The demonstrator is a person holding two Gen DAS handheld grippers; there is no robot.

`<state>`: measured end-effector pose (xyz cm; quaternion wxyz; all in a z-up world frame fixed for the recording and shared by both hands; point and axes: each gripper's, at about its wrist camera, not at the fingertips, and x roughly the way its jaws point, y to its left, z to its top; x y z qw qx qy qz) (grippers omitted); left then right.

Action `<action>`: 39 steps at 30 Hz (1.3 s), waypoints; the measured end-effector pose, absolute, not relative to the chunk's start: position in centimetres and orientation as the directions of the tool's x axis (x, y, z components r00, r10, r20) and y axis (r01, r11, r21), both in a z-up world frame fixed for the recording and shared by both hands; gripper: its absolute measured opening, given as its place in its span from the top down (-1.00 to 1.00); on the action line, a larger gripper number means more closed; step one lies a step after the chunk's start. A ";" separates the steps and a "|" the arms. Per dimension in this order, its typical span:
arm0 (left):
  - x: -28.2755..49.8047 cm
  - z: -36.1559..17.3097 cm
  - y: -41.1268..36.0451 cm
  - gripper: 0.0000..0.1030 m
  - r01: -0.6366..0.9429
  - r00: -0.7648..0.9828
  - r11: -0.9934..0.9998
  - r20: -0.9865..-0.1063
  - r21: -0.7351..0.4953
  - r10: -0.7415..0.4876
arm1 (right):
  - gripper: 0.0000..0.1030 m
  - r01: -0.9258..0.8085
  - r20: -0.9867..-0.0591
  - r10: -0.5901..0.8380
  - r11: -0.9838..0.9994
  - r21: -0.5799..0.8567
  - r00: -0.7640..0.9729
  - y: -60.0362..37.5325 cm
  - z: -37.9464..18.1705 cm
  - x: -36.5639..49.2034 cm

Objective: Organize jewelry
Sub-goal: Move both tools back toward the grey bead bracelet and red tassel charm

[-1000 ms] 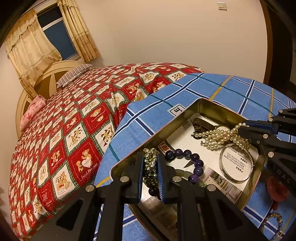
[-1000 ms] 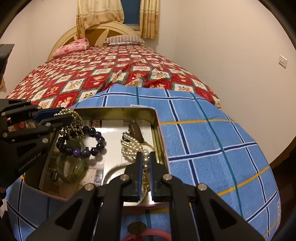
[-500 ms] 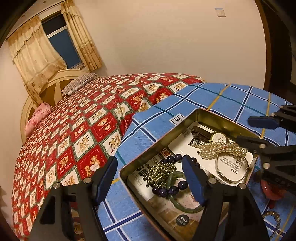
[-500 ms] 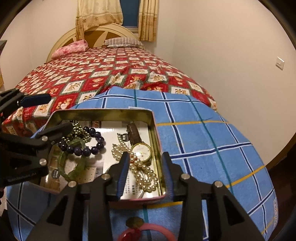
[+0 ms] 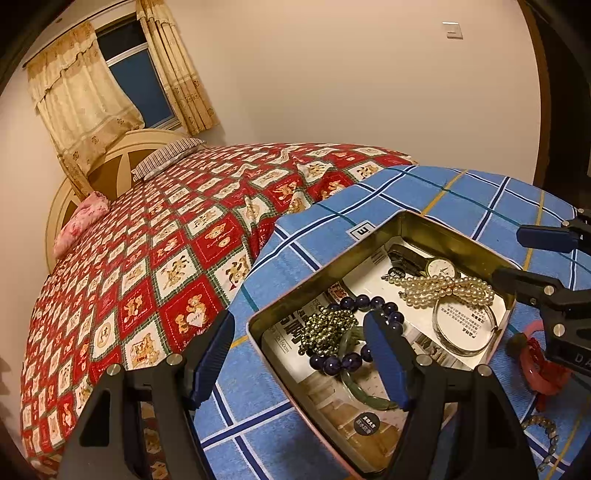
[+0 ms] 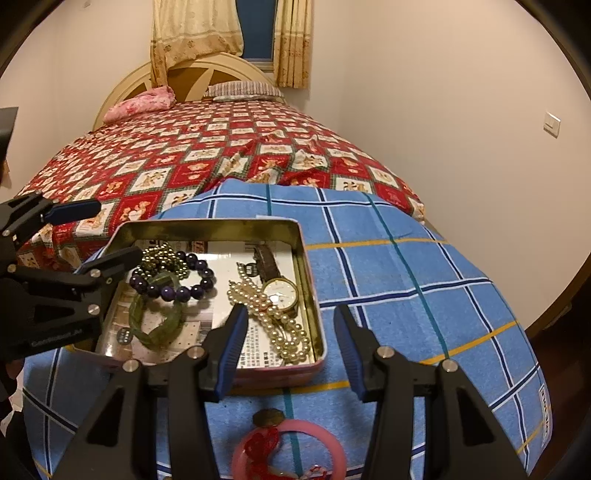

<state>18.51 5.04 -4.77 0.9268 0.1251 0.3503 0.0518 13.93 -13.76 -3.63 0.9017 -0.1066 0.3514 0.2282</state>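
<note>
Jewelry is lying in the tin (image 6: 312,295) – pink bangle (image 6: 332,448) waiting outside, lower centre, nearest the right tongs (image 6: 291,347), opening empty – left tongs (image 5: 299,354) gaping empty.

**Inspector A:** Lighting is warm, yellowish indoor light from overhead; the dark blue window pane (image 6: 256,27) between the cream curtains adds none. Walls read evenly lit, peach-toned.

**Inspector B:** Agreed. Glare noted inside the open gold-walled rectangular metal tin (image 5: 448,230): its inner walls and the glossy printed paper lining its floor throw bright patches, clearest in the right wrist view (image 6: 221,230).

**Inspector A:** Shadows?

**Inspector B:** Soft, short, close under items in that tin. Focus is sharp there and holds beyond it.

**Inspector A:** Distortion?

**Inspector B:** Strong fisheye bending; the blue checked cloth (image 6: 406,280) around the tin bulges like a dome. Black vignette fills all corners.
</note>
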 end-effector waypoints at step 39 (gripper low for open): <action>8.1 -7.9 -3.5 -0.40 0.091 0.747 0.976 -0.662 0.196 0.063 | -0.04 -0.331 -0.715 0.252 0.943 0.030 0.652 -21.6 -6.5 5.7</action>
